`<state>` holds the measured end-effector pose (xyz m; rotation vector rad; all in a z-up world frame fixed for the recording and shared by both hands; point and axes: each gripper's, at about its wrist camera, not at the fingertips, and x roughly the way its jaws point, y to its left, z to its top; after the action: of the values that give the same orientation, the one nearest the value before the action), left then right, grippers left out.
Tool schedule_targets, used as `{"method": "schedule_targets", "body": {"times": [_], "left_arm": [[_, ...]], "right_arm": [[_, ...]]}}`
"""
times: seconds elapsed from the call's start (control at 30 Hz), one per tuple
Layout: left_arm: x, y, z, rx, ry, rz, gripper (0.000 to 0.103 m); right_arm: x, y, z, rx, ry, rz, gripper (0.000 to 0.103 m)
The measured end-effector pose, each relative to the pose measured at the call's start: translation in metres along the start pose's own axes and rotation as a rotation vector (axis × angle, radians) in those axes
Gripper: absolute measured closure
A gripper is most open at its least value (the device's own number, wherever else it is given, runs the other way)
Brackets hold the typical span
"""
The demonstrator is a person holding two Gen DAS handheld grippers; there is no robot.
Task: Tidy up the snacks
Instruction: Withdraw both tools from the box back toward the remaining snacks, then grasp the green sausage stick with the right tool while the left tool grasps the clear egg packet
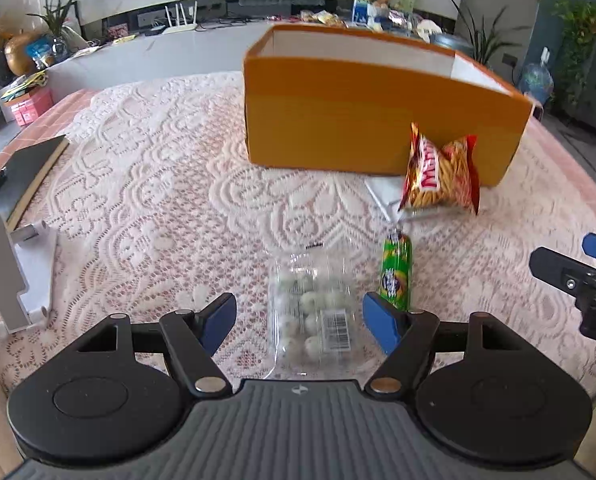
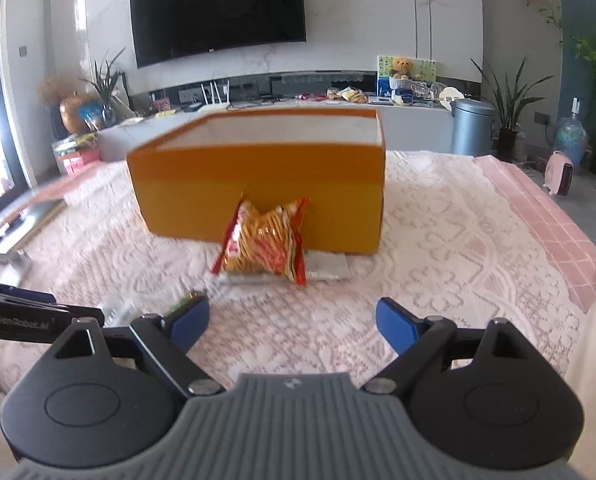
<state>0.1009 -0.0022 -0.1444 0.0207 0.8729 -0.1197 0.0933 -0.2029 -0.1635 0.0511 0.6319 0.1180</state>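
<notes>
Left wrist view: the left gripper (image 1: 299,320) is seen spread wide, nothing clasped, with a clear plastic box of pale round sweets (image 1: 312,322) lying on the lace tablecloth (image 1: 146,184) between its blue fingertips (image 1: 380,322); whether either pad touches the plastic cannot be told. Just beside the right fingertip a green snack tube (image 1: 396,272) is laid, its near end hidden behind that pad. Farther off, a red-and-yellow bag of stick snacks (image 1: 440,174) is stood upright on a flat white packet (image 1: 382,194) and is propped against the front wall of an open orange box (image 1: 362,120). The inside of the box is largely hidden by its near wall, and its rim is blurred. At the right edge, part of the right gripper is cut off by the frame. At the left, a white stand (image 1: 6,276) and a dark notebook (image 1: 30,172) are seen.

From the right wrist view, the right gripper (image 2: 292,324) is likewise held fully parted and empty above the cloth, touching nothing. Behind its left fingertip, the clear box and green tube are mostly concealed and smeared. Beyond, the snack bag (image 2: 266,244) is seen leaning on the orange box (image 2: 258,184), both softened by blur. A television (image 2: 218,8) is mounted on the far wall.
</notes>
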Motion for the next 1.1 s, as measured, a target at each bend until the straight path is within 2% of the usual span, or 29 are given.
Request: {"method": "schedule_targets", "body": {"times": [0.13,0.3,0.6,0.9,0.93,1.0,1.1], "left_arm": [[0.007,-0.005,0.001,0.021,0.013,-0.005,0.018],[0.021,-0.003,0.007,0.0,0.067,-0.028,0.018],[0.038,0.004,0.009,-0.044,0.107,-0.049,0.018],[0.046,0.0,0.006,-0.004,0.09,-0.037,0.018],[0.046,0.0,0.006,0.007,0.087,-0.033,0.019],[0.046,-0.003,0.005,0.033,0.078,-0.017,0.028],[0.046,-0.003,0.004,0.042,0.067,-0.013,0.031]], "right_arm": [[0.009,0.003,-0.005,-0.007,0.004,0.002,0.015],[0.015,0.005,-0.005,-0.018,-0.012,0.018,0.015],[0.031,0.012,-0.007,-0.012,0.04,0.052,0.021],[0.042,0.016,-0.009,-0.014,0.066,0.071,0.021],[0.043,0.016,-0.009,-0.011,0.071,0.075,0.021],[0.044,0.016,-0.01,-0.007,0.076,0.077,0.022],[0.047,0.017,-0.011,-0.006,0.086,0.078,0.024]]}}
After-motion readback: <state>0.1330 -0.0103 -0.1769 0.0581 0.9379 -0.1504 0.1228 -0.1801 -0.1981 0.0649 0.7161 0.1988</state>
